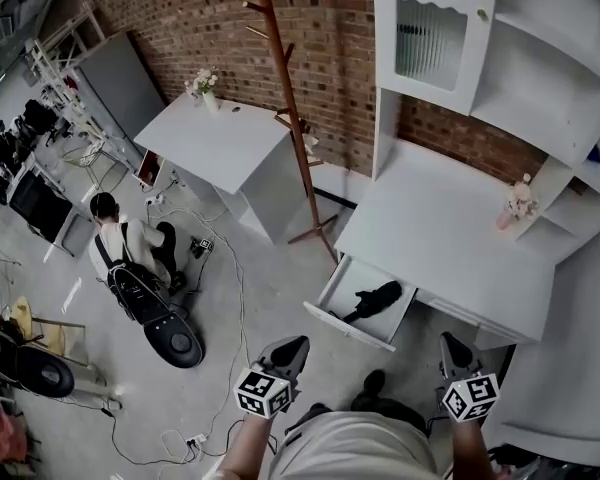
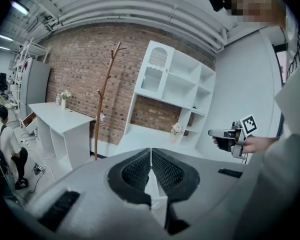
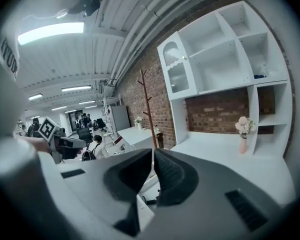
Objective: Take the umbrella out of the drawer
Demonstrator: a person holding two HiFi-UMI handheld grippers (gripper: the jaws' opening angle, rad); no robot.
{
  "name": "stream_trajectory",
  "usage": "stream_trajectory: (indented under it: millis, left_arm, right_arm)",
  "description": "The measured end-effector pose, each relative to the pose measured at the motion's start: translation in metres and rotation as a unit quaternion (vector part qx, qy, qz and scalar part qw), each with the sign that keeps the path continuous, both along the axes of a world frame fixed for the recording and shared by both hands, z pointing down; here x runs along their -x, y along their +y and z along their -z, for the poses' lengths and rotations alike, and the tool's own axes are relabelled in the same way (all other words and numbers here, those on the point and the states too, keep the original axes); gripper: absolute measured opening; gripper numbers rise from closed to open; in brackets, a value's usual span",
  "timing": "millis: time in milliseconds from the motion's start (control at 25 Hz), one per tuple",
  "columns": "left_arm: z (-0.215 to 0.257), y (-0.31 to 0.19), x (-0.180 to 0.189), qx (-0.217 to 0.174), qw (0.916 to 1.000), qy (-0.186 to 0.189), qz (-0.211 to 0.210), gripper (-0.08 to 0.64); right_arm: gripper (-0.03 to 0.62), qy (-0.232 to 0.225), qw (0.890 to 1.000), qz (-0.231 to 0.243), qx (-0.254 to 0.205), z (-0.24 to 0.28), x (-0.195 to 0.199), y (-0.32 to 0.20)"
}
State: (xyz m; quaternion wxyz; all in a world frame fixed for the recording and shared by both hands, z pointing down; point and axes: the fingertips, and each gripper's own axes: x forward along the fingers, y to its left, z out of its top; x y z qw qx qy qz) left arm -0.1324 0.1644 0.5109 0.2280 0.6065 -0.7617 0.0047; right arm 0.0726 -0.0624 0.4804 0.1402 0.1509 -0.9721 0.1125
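I note umbrella (image 1: 372, 300) lying in open drawer (image 1: 348, 328); left gripper (image 2: 150, 153) clamped shut, empty; right gripper (image 3: 153, 153) seemingly closed too, empty

Workshop — brick wall (image 1: 220, 18), white desk (image 1: 215, 143)

The head view looks steeply down from above the person onto the floor (image 1: 280, 278), the open drawer (image 1: 348, 326) and the white bench (image 1: 430, 218). The left gripper view looks along its own jaws, close in front, toward the brick wall (image 2: 80, 64) and shelf unit (image 2: 175, 84). The right gripper view faces that unit more obliquely. All three share the coat stand (image 1: 292, 108).
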Motion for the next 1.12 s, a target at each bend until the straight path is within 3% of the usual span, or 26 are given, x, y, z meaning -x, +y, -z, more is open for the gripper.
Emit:
stream_trajectory:
  millis: [640, 1120]
  left_arm:
    - [-0.026, -0.084, -0.021, 0.085, 0.9949, -0.054, 0.003, 0.029]
    - [-0.054, -0.141, -0.026, 0.132, 0.9847, -0.081, -0.079, 0.029]
  right_arm:
    - [0.032, 0.014, 0.997, 0.066, 0.047, -0.042, 0.009, -0.063]
    - [0.032, 0.038, 0.996, 0.027, 0.081, -0.072, -0.017, -0.081]
